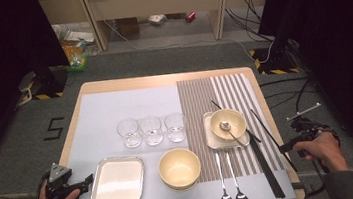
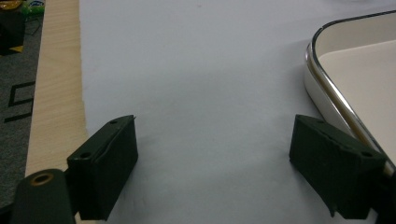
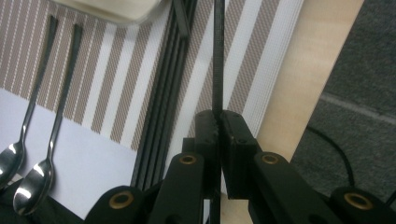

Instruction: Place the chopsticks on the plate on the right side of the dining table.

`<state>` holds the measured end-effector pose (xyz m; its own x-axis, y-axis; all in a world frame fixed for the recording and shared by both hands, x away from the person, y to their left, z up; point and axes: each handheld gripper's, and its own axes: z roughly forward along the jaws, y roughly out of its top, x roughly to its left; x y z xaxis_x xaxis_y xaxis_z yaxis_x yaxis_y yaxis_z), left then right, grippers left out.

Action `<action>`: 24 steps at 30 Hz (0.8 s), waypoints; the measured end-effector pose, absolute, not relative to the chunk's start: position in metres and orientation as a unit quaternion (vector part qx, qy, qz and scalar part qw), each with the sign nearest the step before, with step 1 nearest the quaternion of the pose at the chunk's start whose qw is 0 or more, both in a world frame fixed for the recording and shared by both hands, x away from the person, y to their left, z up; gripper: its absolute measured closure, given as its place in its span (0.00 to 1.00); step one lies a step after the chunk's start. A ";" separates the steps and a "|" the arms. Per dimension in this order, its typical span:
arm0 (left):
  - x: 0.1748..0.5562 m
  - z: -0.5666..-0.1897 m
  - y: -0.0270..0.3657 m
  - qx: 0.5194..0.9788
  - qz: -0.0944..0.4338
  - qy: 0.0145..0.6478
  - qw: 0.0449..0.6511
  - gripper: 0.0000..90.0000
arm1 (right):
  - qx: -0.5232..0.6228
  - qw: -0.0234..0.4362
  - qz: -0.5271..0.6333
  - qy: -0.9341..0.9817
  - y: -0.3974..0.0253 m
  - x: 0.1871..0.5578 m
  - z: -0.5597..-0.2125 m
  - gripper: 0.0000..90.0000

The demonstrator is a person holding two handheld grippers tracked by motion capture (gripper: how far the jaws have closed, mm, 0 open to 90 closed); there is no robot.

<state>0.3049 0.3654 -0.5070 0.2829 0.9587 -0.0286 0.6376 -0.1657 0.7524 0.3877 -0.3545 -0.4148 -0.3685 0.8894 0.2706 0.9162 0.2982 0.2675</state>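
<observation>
My right gripper [image 1: 283, 148] is at the table's right edge, shut on a thin black chopstick [image 1: 268, 133] that slants above the striped placemat [image 1: 199, 97]. In the right gripper view the jaws [image 3: 218, 122] pinch that chopstick [image 3: 218, 56], which runs straight up between them. Several more black chopsticks [image 3: 163, 121] lie side by side on the placemat to its left. My left gripper [image 1: 87, 182] rests at the front left, open, pointing at a metal-rimmed tray [image 1: 99, 189]. Seen from the left gripper view, the open jaws [image 2: 215, 154] hold nothing and hover over the white mat, with the tray's rim [image 2: 322, 79] by the right jaw.
Three clear glasses [image 1: 151, 130] stand in a row mid-table. A cream bowl [image 1: 179, 168] sits in front. On a small square plate [image 1: 211, 140] rests a bowl with a spoon [image 1: 226, 126]. Two spoons [image 1: 231, 189] lie near the front edge. Chopsticks [image 1: 265, 165] lie at the right.
</observation>
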 end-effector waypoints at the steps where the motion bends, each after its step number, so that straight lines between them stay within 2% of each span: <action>1: 0.305 -0.507 0.365 0.726 0.237 0.550 0.339 0.16 | -0.561 0.034 -0.191 -0.805 -0.352 0.391 -0.412 0.96; 11: 0.305 -0.507 0.365 0.725 0.238 0.550 0.340 0.16 | -0.540 0.014 -0.178 -0.822 -0.328 0.422 -0.395 0.96; 24: 0.305 -0.507 0.366 0.727 0.234 0.550 0.338 0.16 | -0.530 0.006 -0.171 -0.831 -0.298 0.462 -0.395 0.96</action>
